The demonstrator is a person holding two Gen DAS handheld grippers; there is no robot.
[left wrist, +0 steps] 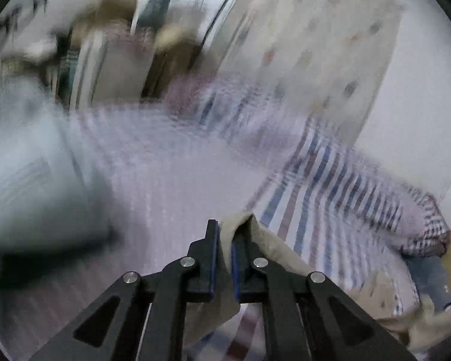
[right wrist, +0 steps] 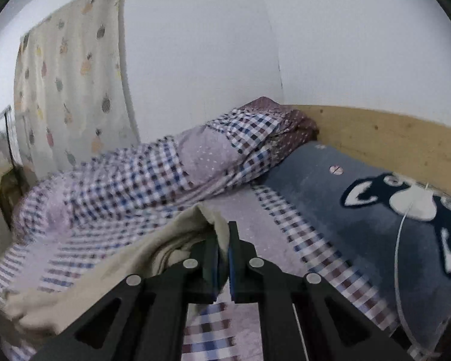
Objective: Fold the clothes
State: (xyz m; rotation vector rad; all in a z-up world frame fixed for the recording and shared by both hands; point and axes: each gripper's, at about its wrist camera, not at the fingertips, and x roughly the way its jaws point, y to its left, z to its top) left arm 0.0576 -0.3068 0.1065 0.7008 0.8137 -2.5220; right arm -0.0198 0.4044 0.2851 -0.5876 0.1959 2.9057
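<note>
Left wrist view first, and it's seriously smeared, so take the background with a grain of salt. The left gripper (left wrist: 224,240) has its jaws pinched nearly together on a fold of the cream garment (left wrist: 273,246), which pokes up between the blue pads and trails off to the lower right, down toward the picture's edge. Under it is the checked bed sheet (left wrist: 315,186), lilac with blue and brown stripes. A pale blurry bundle (left wrist: 36,180) fills the left side; can't tell what it is. Behind the bed hangs a cream curtain (left wrist: 309,48) with little fruit prints, next to a white wall (left wrist: 421,105). The far left looks like hanging clothes or shelves, too blurred to call.

Right wrist view is way sharper. The right gripper (right wrist: 224,240) is also clamped down tight on the same cream garment (right wrist: 111,267), holding an edge that sticks up between the pads while the rest sags off to the left across the sheet (right wrist: 315,246). A rumpled checked quilt (right wrist: 153,177) lies heaped along the wall side of the bed. To the right sits a grey pillow (right wrist: 330,207) with a black and white cartoon dog face on it, resting against a light wooden headboard (right wrist: 385,138). A thin white cable (right wrist: 401,228) loops over the pillow. The pineapple curtain (right wrist: 69,84) hangs upper left.

No brand, label or readable writing in either view.
</note>
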